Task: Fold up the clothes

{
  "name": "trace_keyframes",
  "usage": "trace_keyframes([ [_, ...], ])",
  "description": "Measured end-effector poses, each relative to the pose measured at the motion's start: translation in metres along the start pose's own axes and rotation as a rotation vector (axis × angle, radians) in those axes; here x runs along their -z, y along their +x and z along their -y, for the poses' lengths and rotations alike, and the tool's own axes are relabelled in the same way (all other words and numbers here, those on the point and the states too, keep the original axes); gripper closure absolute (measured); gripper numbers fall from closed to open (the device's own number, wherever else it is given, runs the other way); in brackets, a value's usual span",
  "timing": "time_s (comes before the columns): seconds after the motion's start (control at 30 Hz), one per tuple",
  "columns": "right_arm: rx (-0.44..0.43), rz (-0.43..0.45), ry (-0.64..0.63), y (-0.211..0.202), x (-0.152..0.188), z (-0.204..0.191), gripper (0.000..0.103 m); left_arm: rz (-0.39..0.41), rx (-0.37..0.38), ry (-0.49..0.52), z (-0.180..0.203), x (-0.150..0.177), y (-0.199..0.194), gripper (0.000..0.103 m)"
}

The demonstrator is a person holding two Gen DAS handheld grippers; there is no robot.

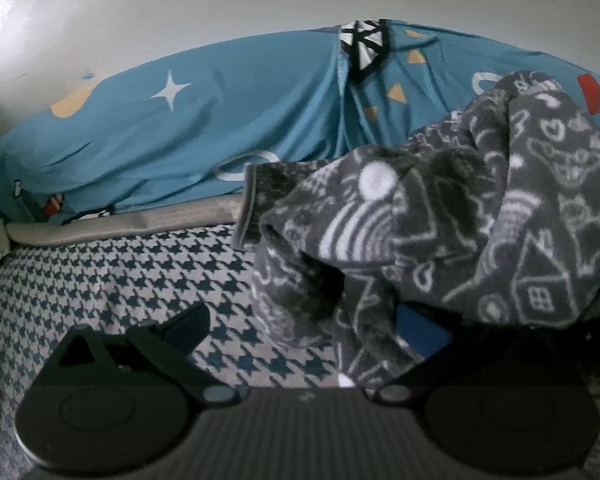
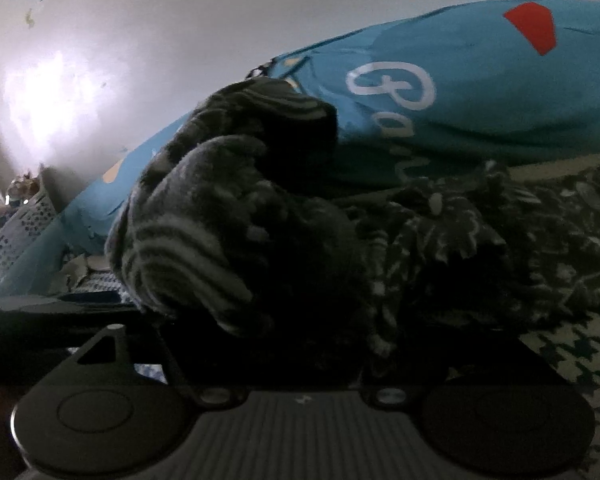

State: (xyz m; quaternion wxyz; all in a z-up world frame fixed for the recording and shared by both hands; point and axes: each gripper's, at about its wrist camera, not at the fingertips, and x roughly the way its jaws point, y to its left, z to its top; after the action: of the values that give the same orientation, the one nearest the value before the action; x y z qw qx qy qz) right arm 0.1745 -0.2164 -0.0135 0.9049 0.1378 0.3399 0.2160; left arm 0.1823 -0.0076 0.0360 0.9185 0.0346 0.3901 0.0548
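Here grey printed garment (image 1: 440, 216) bunched, orientation unclear, draped over left tongs (image 1: 300, 328).

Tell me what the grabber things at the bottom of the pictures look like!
Each hand-held gripper is black plastic. The left hand-held gripper has a ribbed grey middle panel, two big round discs at the sides, small silver-grey round bolts, and dark angled fingers with a blue pad on the other finger. The right hand-held gripper has the same body, but its fingers are hidden by cloth. No cables or sleeves show.

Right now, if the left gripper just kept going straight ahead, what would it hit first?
Most likely the grey patterned garment, bunched right before the left gripper and draped over its right finger; behind lies the blue bedding.
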Motion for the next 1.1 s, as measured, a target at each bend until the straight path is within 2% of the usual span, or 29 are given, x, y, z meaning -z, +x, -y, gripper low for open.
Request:
trace_keyframes([
  [0.13,0.011,-0.025,-0.029,-0.004,0.000,0.001,0.023,0.000,0.001,0.003,-0.002,0.000,0.001,0.000],
  [0.3,0.038,-0.042,-0.106,-0.027,-0.001,0.015,0.022,0.023,0.007,-0.013,-0.001,-0.002,-0.003,0.000],
  [0.47,0.070,-0.023,-0.082,-0.055,0.000,0.041,0.019,0.045,0.007,-0.024,-0.001,-0.004,-0.008,0.000],
  [0.57,0.128,0.008,-0.042,-0.067,-0.002,0.060,0.019,0.054,0.018,-0.028,0.000,-0.005,-0.013,0.000],
  [0.67,0.216,0.055,0.052,-0.073,-0.006,0.085,0.018,0.072,0.024,-0.024,0.002,-0.005,-0.020,0.000],
  [0.9,0.412,0.139,0.204,-0.067,-0.011,0.128,0.017,0.097,0.035,-0.002,0.008,-0.004,-0.029,0.000],
  [1.1,0.493,0.204,0.336,-0.064,-0.016,0.159,0.014,0.090,0.055,0.012,0.010,-0.002,-0.029,0.000],
])
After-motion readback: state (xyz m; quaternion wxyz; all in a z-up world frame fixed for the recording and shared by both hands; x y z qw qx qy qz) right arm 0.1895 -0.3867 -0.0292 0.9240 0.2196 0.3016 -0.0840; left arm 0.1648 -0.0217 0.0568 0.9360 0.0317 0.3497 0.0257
